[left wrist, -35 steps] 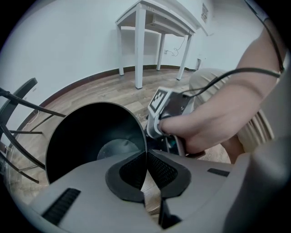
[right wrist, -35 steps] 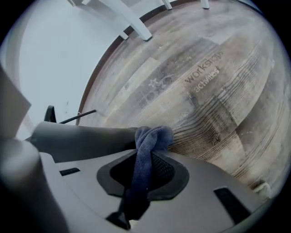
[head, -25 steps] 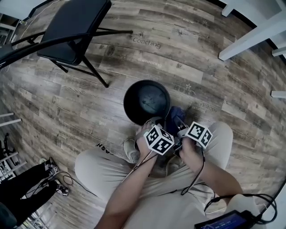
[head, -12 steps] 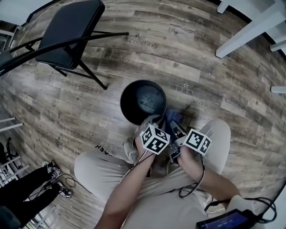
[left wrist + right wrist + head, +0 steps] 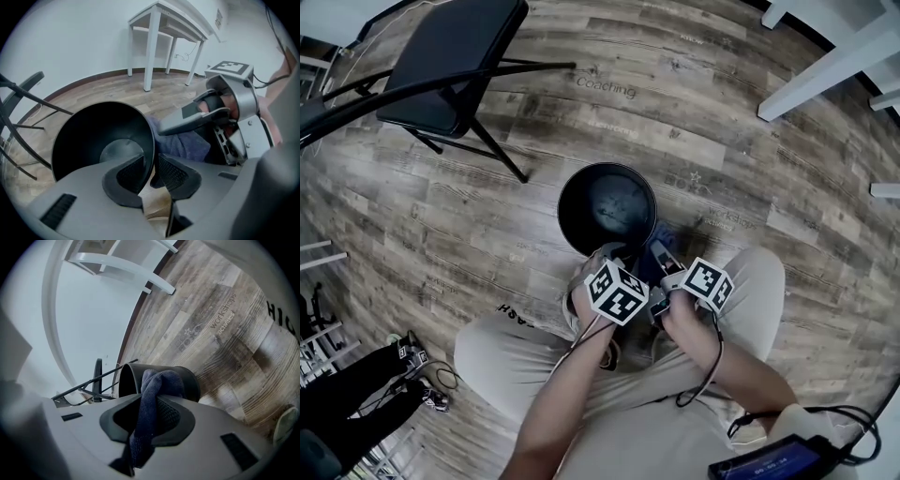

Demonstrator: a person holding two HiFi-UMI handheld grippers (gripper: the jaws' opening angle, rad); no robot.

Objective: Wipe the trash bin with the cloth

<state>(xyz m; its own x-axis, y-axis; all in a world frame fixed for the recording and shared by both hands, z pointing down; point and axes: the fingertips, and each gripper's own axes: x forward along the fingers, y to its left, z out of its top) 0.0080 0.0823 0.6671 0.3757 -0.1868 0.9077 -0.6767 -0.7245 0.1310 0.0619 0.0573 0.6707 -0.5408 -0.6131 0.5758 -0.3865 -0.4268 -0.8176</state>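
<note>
A black round trash bin [image 5: 607,208] stands on the wood floor in front of the person's knees. My left gripper [image 5: 602,259] reaches over its near rim. In the left gripper view the jaws [image 5: 151,161] straddle the bin's [image 5: 93,136] rim; they have just been opening, and the pads stand off the rim. My right gripper [image 5: 660,255] is just right of the bin, shut on a bunched dark blue cloth [image 5: 157,385]. The cloth [image 5: 183,143] hangs against the bin's [image 5: 187,378] outer wall near the rim.
A black folding chair [image 5: 450,56] stands at the far left. White table legs [image 5: 825,66] are at the far right. Cables and gear [image 5: 412,361] lie at the lower left, a dark device [image 5: 769,461] at the lower right. The person's legs flank both grippers.
Both grippers have shifted slightly left along the bin's near side. The cloth stays in the right gripper. The bin has not moved.
</note>
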